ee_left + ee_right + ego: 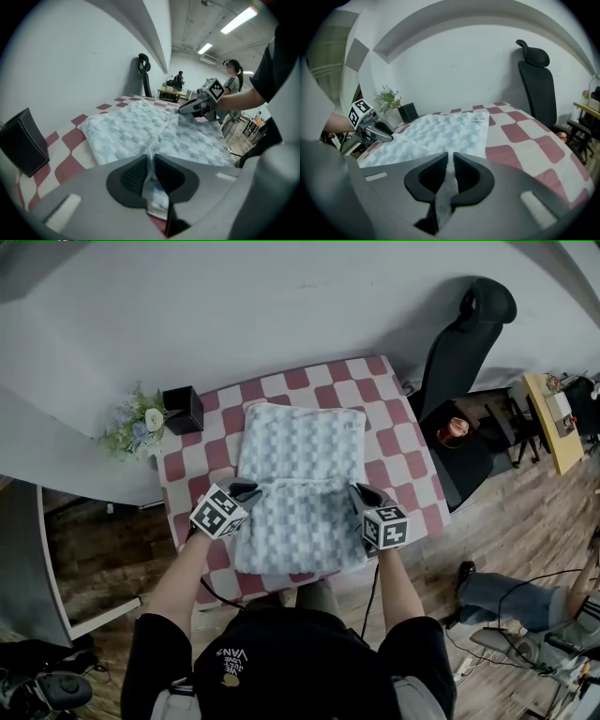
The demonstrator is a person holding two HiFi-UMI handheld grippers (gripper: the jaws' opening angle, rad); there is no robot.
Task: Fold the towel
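A pale blue and white chequered towel [302,474] lies on the red and white chequered table [401,448]. A crease runs across its middle. My left gripper [249,490] is shut on the towel's left edge [151,161] at that crease, the cloth pinched between its pads. My right gripper [360,493] is shut on the towel's right edge [449,171] at the same crease. Each gripper shows in the other's view, the right gripper [187,108] and the left gripper [386,135], both at the towel's sides.
A black box [183,410] and a small flower bunch [136,424] stand at the table's far left corner. A black office chair [464,343] stands at the right beside the table. A person [233,86] stands far off. Wood floor surrounds the table.
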